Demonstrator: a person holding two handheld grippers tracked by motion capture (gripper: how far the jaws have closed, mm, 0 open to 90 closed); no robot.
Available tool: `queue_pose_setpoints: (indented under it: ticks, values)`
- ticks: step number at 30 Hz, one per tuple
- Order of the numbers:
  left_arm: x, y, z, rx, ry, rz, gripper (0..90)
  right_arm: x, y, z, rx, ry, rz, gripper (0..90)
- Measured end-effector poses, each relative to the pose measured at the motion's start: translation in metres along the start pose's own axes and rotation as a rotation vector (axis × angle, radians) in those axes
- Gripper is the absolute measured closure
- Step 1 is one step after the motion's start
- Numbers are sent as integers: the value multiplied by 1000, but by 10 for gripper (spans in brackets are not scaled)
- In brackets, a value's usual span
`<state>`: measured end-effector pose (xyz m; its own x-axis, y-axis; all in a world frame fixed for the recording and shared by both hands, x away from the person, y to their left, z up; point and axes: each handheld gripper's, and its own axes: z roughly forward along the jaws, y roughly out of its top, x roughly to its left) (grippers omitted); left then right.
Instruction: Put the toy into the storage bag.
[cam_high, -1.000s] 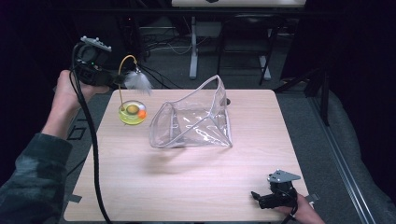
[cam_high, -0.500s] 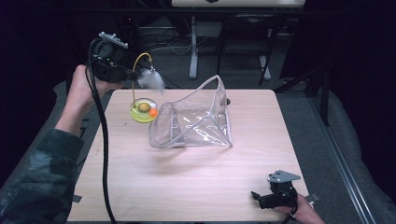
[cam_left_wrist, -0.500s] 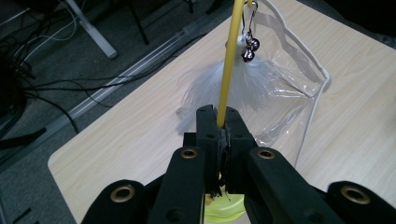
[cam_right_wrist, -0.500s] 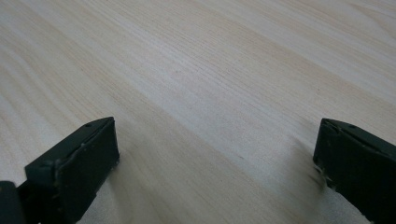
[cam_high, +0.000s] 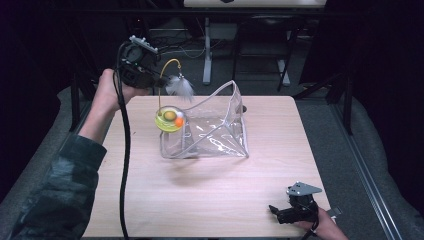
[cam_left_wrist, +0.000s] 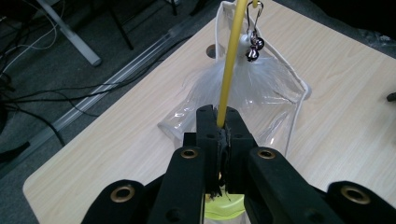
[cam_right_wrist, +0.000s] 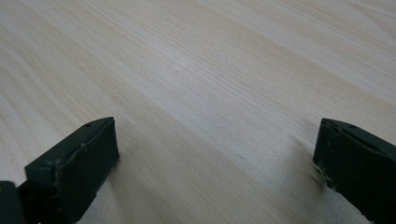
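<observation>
A cat toy hangs in the air from my left gripper (cam_high: 159, 80), which is shut on its thin yellow wire (cam_left_wrist: 229, 70). The toy's yellow-green round base (cam_high: 169, 120) holds an orange ball and dangles over the left rim of a clear plastic bag (cam_high: 212, 131). A white feather (cam_high: 180, 86) and small bells (cam_left_wrist: 254, 48) hang from the wire's far end, above the bag (cam_left_wrist: 280, 95). Part of the base (cam_left_wrist: 224, 208) shows under my jaws. My right gripper (cam_high: 274, 210) rests low at the table's near right corner, its jaws (cam_right_wrist: 217, 158) open over bare wood.
The light wooden table (cam_high: 210, 200) has bare wood in front of the bag and to its right. Desk legs and cables (cam_high: 207, 45) lie on the dark floor beyond the far edge. A black cable (cam_high: 124, 150) trails from the left gripper across the table's left side.
My left hand has carried the toy to the right, from beside the bag to over its left rim. The right gripper has stayed where it was.
</observation>
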<state>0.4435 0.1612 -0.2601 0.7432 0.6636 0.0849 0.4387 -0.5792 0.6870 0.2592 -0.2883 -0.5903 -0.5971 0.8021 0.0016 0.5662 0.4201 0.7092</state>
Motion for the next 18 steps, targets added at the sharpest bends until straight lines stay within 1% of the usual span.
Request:
queue_pose_setpoints:
  ticks: [9, 10, 15, 16, 18]
  values:
    - [-7, 4, 22, 13, -29, 8, 879, 0, 0, 0, 7, 1, -3, 0]
    - [-8, 4, 23, 16, -33, 9, 878, 0, 0, -1, 9, -5, -4, 0]
    - [-10, 4, 34, 14, -46, 6, 878, 0, 0, -1, 9, -3, -5, 0]
    - [-10, 4, 36, 14, -43, 7, 879, 0, 0, -1, 9, -3, -5, 0]
    - [-11, 3, 41, 12, -50, 1, 878, 0, 0, -1, 4, 6, -1, 0]
